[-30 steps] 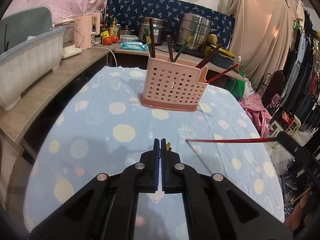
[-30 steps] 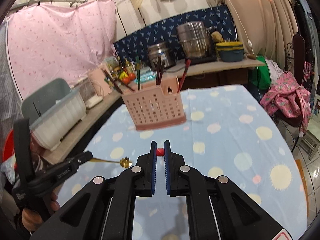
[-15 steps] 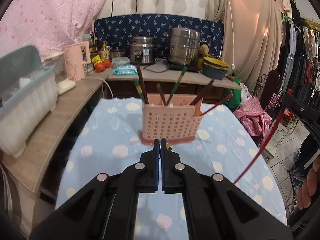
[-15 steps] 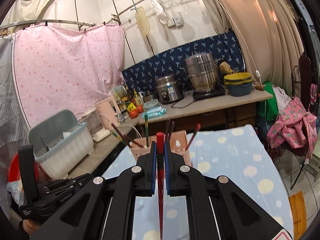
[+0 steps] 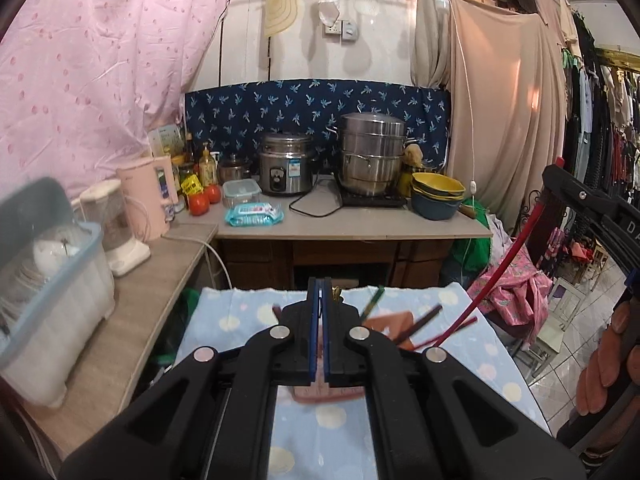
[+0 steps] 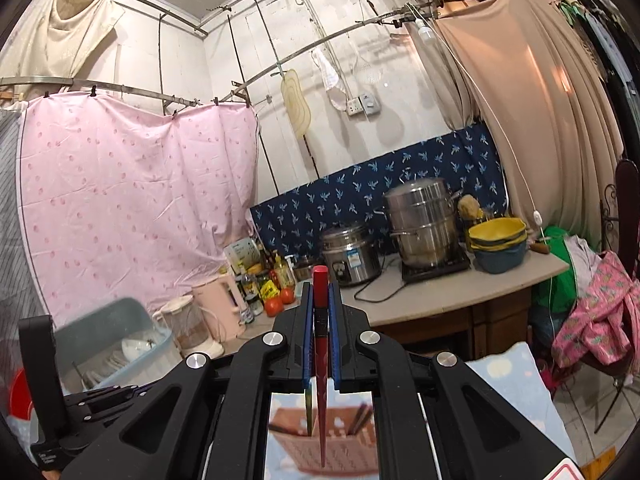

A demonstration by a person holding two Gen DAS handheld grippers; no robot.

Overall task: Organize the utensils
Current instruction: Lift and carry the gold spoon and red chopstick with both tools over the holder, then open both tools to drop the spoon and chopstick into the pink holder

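Observation:
The pink perforated utensil holder (image 6: 332, 444) stands on the dotted blue tablecloth (image 5: 240, 312), with several chopsticks in it; in the left wrist view the holder (image 5: 388, 320) is mostly hidden behind my fingers. My right gripper (image 6: 321, 312) is shut on a red chopstick (image 6: 321, 380) that hangs tip down above the holder. In the left wrist view this chopstick (image 5: 508, 256) slants down toward the holder. My left gripper (image 5: 321, 300) is shut on a thin gold-tipped utensil (image 5: 337, 291), raised above the holder.
A wooden side shelf (image 5: 160, 280) on the left holds a dish tub (image 5: 52, 280), a blender and a pink kettle (image 5: 148, 196). The back counter (image 5: 360, 228) carries a rice cooker, a steamer pot and stacked bowls. Clothes hang at the right.
Both grippers have risen and tilted up, so the holder has dropped low in both views. The red chopstick now hangs tip down over the holder.

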